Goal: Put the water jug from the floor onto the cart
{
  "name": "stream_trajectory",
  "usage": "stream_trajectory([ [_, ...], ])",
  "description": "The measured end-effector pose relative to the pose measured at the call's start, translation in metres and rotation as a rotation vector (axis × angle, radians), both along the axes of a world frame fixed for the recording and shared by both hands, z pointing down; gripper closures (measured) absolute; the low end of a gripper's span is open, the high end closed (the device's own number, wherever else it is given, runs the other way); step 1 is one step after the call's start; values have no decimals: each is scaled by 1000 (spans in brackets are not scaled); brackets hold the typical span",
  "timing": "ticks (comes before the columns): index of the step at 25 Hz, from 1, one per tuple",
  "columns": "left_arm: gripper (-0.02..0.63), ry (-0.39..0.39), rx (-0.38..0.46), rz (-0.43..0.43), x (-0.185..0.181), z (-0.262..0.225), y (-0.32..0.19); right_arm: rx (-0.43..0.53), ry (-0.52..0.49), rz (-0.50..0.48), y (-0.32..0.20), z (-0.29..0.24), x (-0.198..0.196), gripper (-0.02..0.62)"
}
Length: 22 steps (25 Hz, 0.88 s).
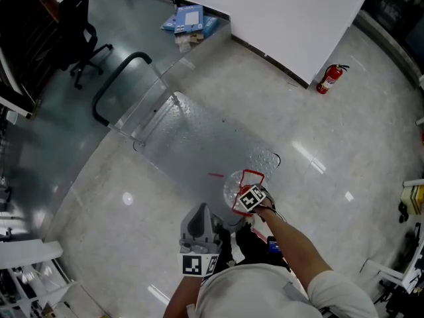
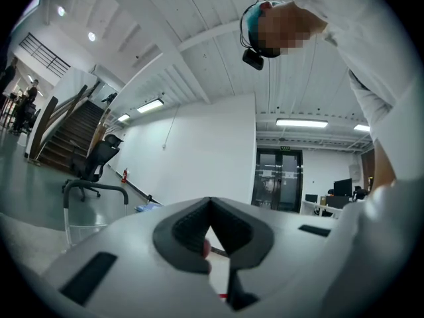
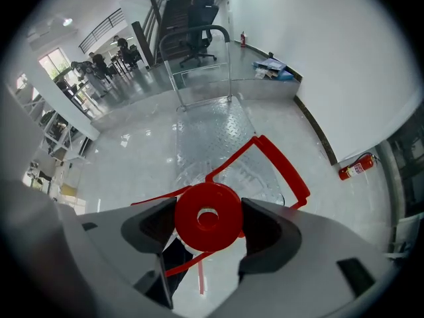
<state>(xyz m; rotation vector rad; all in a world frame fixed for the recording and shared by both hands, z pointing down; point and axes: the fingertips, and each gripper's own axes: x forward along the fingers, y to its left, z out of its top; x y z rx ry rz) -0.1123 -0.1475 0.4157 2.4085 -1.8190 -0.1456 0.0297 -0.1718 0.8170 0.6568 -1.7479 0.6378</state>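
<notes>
The water jug (image 1: 237, 183) is clear plastic with a red carrying handle (image 3: 281, 161) and a red cap (image 3: 207, 216). It is upright at the near end of the cart's diamond-plate deck (image 1: 199, 138); whether it rests on the deck or hangs above it I cannot tell. My right gripper (image 1: 246, 196) comes down from above and is shut on the red cap, one jaw on each side. My left gripper (image 1: 201, 220) is nearer to my body, left of the jug, tilted upward toward the white wall; it (image 2: 211, 207) is shut with nothing in it.
The cart's black push handle (image 1: 109, 85) rises at its far end. An office chair (image 1: 83, 45) and blue boxes (image 1: 189, 20) lie beyond it. A red fire extinguisher (image 1: 330, 78) stands at the white wall's corner. Shelving (image 1: 411, 204) lines the right side.
</notes>
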Motion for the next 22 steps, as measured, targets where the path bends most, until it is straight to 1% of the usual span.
stream_trajectory([
  [7, 607, -6, -14, 9, -5, 5, -7, -3, -17, 12, -6, 9, -1, 291],
  [13, 607, 4, -28, 14, -8, 12, -9, 7, -19, -6, -10, 8, -10, 291],
  [22, 607, 16, -31, 35, -6, 16, -12, 1, -12, -11, 4, 12, 2, 291],
])
